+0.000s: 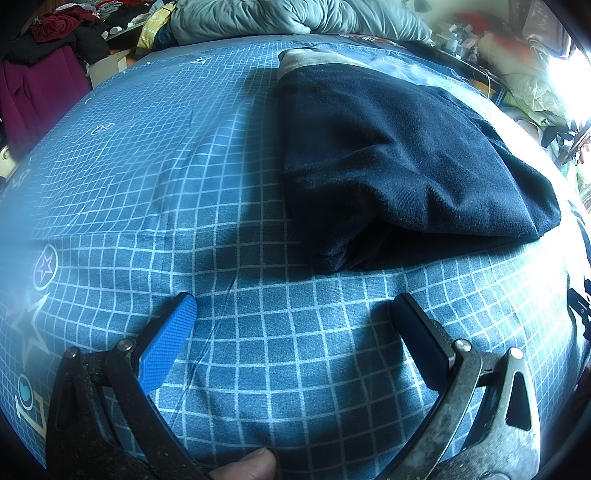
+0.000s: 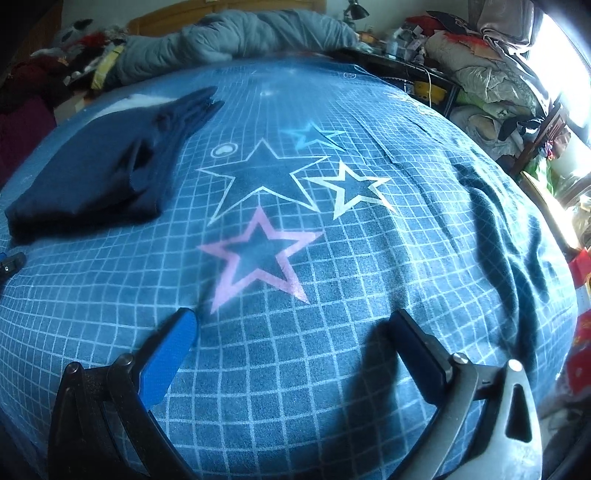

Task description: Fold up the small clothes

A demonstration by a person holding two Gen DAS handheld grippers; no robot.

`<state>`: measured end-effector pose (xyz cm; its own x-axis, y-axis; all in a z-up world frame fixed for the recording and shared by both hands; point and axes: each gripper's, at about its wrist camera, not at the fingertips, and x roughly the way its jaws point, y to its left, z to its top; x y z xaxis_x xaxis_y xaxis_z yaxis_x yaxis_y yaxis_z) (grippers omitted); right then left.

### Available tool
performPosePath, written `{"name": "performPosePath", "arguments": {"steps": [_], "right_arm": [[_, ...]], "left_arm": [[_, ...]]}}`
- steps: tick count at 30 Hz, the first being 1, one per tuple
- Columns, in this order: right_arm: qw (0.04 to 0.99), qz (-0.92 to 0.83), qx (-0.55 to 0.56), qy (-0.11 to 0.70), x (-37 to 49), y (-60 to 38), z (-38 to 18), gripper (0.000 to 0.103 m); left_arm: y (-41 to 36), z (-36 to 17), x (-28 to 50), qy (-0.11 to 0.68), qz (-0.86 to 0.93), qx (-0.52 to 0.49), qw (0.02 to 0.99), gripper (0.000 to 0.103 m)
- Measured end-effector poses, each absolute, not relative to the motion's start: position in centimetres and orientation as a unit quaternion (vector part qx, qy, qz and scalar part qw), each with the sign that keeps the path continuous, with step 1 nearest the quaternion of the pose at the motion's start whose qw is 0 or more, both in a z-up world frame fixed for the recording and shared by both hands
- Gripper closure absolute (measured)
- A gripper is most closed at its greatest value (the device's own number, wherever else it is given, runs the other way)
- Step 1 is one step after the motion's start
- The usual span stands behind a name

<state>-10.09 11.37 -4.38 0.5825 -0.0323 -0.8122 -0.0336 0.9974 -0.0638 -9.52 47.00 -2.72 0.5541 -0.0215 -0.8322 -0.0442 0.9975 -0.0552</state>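
Note:
A dark navy garment [image 1: 399, 162] lies folded on the blue grid bedsheet [image 1: 147, 147], with a grey band at its far end. My left gripper [image 1: 295, 310] is open and empty, just short of the garment's near edge. In the right wrist view the same garment [image 2: 96, 173] lies far to the left. My right gripper [image 2: 291, 328] is open and empty over the bare sheet [image 2: 369, 277], near a pink star print [image 2: 258, 254].
A grey quilt [image 1: 295, 14] is bunched at the head of the bed. Piles of clothes [image 1: 44, 55] lie off the left side. A cluttered bedside with bags and bedding [image 2: 491, 85] stands at the right. The sheet is wrinkled at the right [image 2: 517, 229].

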Motion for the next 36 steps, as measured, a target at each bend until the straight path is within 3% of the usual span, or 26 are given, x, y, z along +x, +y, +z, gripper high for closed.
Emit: {"name": "performPosePath", "arguments": {"steps": [36], "right_arm": [[0.893,0.007,-0.034,0.448,-9.28,11.20,-4.50,0.000]], "left_arm": [[47.88,-2.92,-9.75,0.473,0.003,-0.043,0.880,0.000]]}}
